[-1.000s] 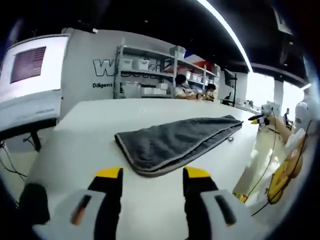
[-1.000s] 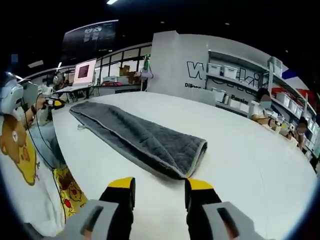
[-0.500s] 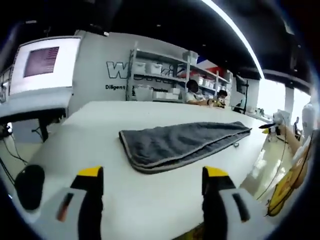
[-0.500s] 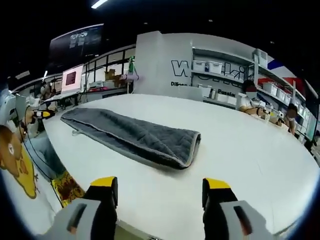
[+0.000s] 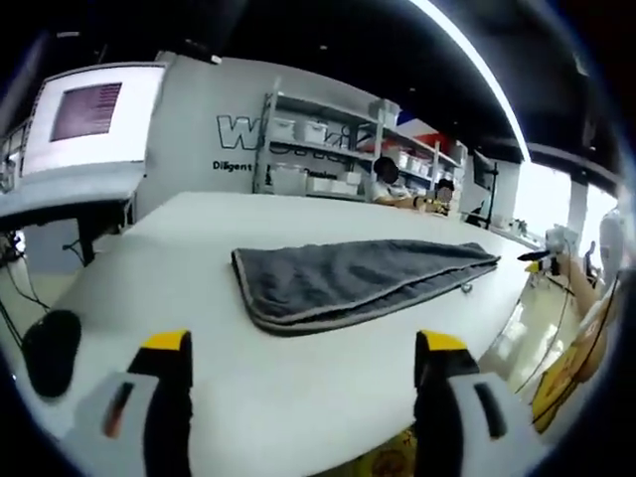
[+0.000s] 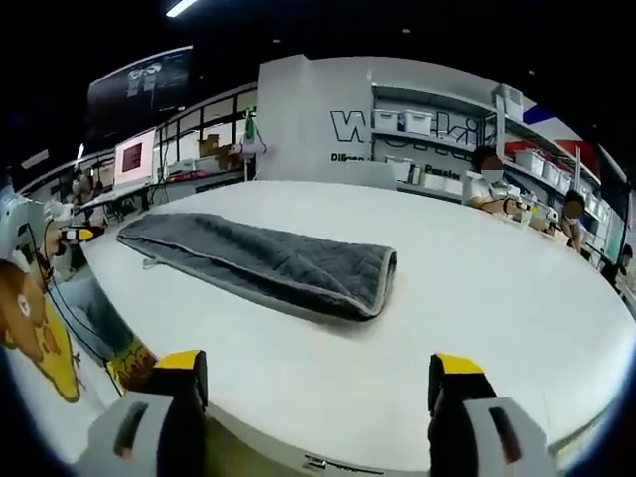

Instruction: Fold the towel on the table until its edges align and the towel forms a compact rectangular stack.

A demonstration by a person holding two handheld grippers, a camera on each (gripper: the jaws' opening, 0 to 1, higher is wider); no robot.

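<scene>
Left gripper view: left gripper (image 5: 303, 363) has its two yellow-tipped jaws spread wide, gripping nothing, low over the near edge of one white table (image 5: 149, 288); one grey towel (image 5: 348, 283) lies folded into a long strip mid-table, apart from the jaws. Right gripper view: right gripper (image 6: 318, 383) likewise gapes wide and empty, the same towel (image 6: 268, 263) flat on the table (image 6: 497, 288) ahead, two seated people (image 6: 487, 184) by shelves (image 6: 437, 129) behind.
</scene>
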